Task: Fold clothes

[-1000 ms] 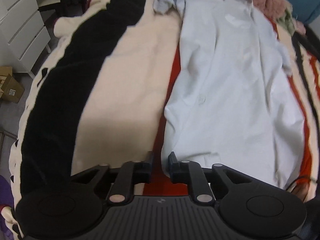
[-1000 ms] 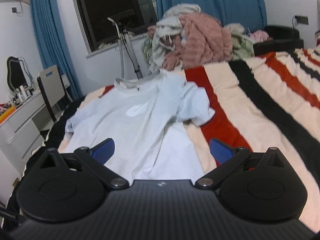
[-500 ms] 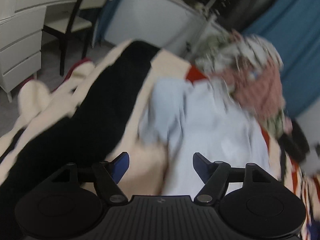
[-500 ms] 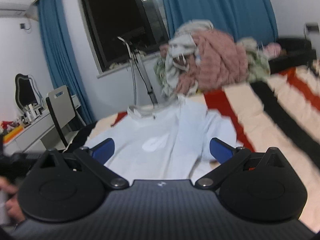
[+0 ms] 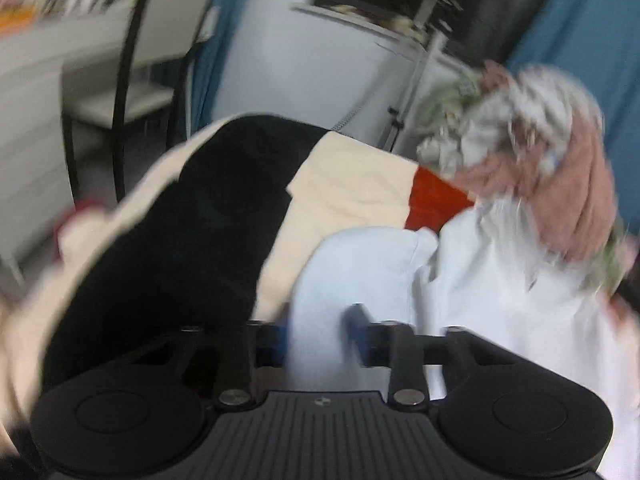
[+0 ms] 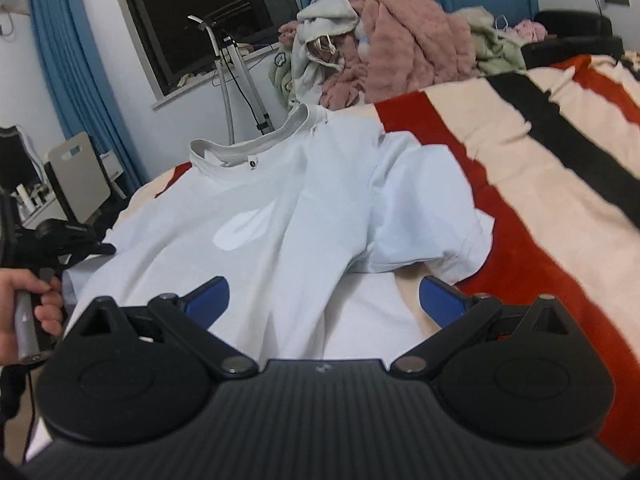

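Left gripper (image 5: pixel 318 330) goes from the hem end of the pale blue t-shirt (image 6: pixel 280 216) up to its left sleeve (image 5: pixel 360 264), with jaws that opened wide half a second ago now closing with sleeve cloth between the blue pads. Left wrist view swings from looking down the shirt to facing the clothes pile (image 5: pixel 520 148) at 2 o'clock. Right gripper (image 6: pixel 322 294) comes nearer the shirt and lower, so the right sleeve (image 6: pixel 424 216) looms larger, and the left hand (image 6: pixel 24 300) on its handle now shows at 9 o'clock.

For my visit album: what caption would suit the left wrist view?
Left gripper closing its fingers on the pale blue T-shirt's sleeve, over a striped blanket.
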The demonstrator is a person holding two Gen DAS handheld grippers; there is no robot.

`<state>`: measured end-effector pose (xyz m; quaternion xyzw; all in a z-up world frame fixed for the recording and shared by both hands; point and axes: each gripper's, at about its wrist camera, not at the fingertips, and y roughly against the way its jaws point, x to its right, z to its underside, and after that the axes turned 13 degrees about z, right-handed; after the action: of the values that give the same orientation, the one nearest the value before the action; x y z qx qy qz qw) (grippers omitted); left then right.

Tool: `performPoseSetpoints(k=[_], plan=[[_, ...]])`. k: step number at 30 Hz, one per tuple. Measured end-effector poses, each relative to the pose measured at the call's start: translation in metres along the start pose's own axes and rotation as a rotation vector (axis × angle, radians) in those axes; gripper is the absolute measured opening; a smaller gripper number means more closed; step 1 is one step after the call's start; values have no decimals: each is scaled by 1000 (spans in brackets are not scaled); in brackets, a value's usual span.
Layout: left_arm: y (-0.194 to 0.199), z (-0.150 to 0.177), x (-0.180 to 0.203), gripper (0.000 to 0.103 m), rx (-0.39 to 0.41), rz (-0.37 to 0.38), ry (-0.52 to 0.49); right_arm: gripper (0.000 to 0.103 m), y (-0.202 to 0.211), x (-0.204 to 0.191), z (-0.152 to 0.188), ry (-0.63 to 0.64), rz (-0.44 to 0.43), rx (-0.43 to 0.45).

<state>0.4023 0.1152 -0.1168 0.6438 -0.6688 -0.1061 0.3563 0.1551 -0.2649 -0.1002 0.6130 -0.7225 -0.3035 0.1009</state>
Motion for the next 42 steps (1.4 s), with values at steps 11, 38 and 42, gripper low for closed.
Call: performPoseSetpoints(k=[11, 38, 42], plan=[[-29, -90, 30, 2, 108, -316, -203, 103, 14, -11, 1, 39, -10, 41], [250, 143, 70, 42, -506, -42, 8, 103, 72, -12, 0, 145, 31, 143], [287, 188, 63, 44, -541, -39, 32, 103, 107, -9, 9, 158, 38, 139]])
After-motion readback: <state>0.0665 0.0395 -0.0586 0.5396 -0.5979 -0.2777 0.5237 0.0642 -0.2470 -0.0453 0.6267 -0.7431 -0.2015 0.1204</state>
